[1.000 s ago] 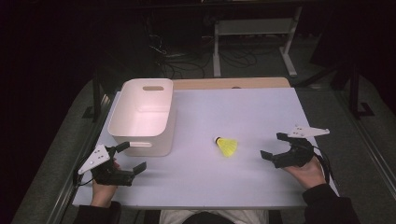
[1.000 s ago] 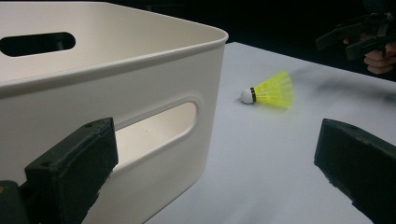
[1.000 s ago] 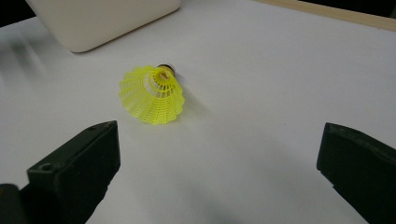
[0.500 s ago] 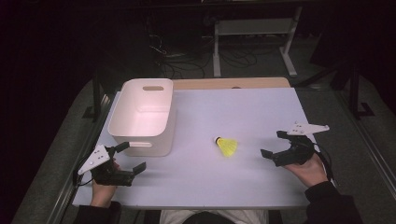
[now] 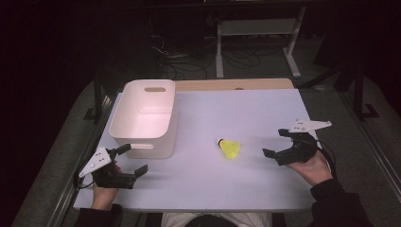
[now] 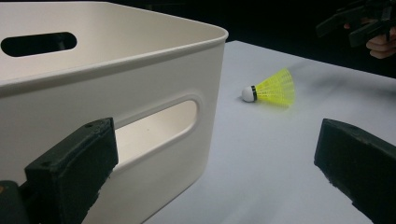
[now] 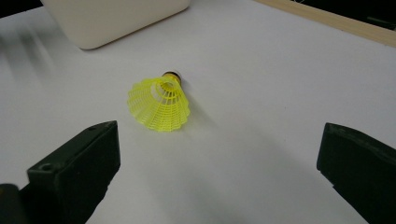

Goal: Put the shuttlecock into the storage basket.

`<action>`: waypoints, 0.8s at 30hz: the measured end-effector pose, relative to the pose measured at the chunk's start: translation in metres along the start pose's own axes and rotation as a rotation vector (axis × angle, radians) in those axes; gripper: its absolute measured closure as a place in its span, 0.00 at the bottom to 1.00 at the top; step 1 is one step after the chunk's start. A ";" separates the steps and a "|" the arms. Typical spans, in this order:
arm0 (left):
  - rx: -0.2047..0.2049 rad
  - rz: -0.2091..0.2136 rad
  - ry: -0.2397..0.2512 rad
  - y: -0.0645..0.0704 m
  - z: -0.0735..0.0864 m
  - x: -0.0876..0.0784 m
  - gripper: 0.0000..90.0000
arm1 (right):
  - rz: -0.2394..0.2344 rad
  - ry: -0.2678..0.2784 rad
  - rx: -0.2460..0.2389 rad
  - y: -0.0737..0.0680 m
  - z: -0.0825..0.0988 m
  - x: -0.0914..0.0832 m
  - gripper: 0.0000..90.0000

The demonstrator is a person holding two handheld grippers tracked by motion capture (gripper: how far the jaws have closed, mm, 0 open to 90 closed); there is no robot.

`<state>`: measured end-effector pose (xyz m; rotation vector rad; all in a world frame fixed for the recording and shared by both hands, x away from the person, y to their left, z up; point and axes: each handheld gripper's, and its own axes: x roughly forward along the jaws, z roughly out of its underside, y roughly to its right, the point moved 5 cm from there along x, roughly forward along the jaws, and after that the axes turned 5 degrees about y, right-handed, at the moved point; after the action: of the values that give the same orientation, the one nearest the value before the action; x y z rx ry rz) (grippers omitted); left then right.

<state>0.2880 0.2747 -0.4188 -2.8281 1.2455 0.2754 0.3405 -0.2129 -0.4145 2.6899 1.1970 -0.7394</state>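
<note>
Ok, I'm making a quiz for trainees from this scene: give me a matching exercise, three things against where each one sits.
Things:
1. white bin
2. yellow shuttlecock
3. right tongs

Places:
A. lying on its side mid-table
B. open, at the table's right edge
C. on the table's left half, nothing inside

Pairs: 1-C, 2-A, 3-B

White table: bin, yellow shuttlecock.

Shuttlecock right of bin
</note>
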 end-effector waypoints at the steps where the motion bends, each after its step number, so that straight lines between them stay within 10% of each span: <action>1: -0.001 -0.001 0.002 0.000 0.000 0.000 0.00 | 0.000 -0.001 -0.003 0.000 -0.001 0.000 0.00; 24: -0.003 0.000 0.002 0.000 0.000 -0.001 0.00 | -0.011 -0.016 -0.051 0.001 -0.026 0.000 0.00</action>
<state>0.2876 0.2750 -0.4185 -2.8319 1.2463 0.2744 0.3513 -0.2066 -0.3918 2.6339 1.2118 -0.7201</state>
